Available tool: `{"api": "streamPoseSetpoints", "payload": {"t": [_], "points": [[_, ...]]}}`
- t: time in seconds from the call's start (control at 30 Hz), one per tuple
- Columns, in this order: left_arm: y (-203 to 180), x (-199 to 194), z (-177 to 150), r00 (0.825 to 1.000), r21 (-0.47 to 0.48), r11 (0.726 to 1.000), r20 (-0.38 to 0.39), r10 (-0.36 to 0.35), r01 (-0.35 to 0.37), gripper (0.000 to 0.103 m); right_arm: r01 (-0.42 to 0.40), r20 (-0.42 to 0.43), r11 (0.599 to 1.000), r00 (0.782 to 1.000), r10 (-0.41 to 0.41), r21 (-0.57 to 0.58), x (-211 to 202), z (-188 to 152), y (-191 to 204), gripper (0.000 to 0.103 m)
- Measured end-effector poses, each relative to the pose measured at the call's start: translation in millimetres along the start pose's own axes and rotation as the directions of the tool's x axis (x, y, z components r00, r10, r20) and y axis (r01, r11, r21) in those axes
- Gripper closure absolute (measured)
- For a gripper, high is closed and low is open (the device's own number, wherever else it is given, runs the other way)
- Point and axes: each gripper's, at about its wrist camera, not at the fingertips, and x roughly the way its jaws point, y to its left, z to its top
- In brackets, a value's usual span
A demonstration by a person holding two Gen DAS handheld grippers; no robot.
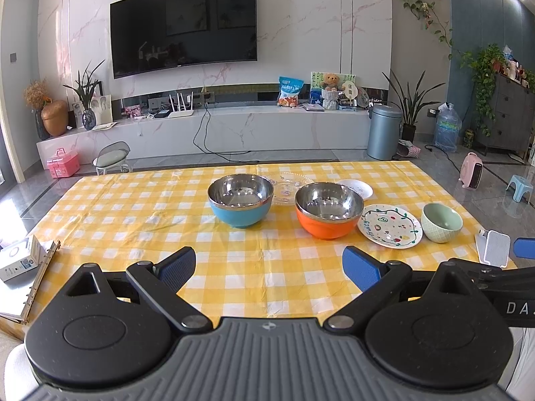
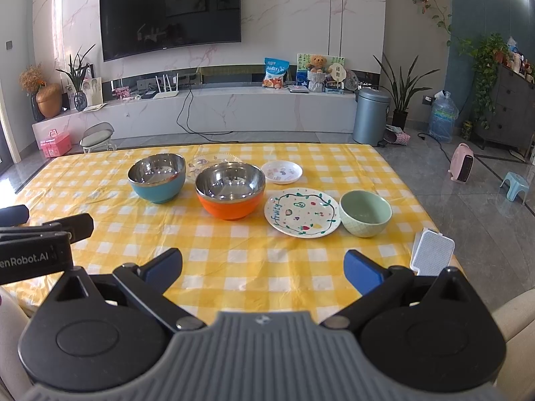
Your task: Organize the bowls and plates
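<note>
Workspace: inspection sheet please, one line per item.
Surface: table under yellow checked cloth.
Job's things: blue bowl, orange bowl, green bowl, fruit plate, small white plate, glass plate; all separate, upright.
Clutter: white device, binder, box.
Grippers: left claw and right claw open, empty.
Cables: black cable at TV bench.
Surroundings: TV, bin, plants.

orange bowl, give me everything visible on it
The orange bowl is round and deep, with a glossy orange outside and a shiny steel-looking lining and rim. It stands upright and empty on the yellow checked tablecloth, mid-table. The blue bowl stands apart on its left, the painted plate close on its right; whether they touch is unclear. A clear glass plate lies behind it. Neither gripper touches it.
</note>
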Motion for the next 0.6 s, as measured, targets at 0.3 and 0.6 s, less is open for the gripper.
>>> {"api": "streamPoseSetpoints", "payload": {"t": [0.3,0.6], "points": [[-0.3,-0.8,2.1,1.000,-0.002,1.000,-0.004,0.001,-0.001,0.000,-0.001,-0.002,1.000,1.000,0.001,-0.002,0.2,-2.0,0.8,0.002],[-0.1,-0.8,2.4,1.000,0.000,1.000,-0.005,0.001,-0.001,0.000,0.000,-0.006,1.000,1.000,0.000,-0.006,1.7,-3.4,2.7,0.002]]}}
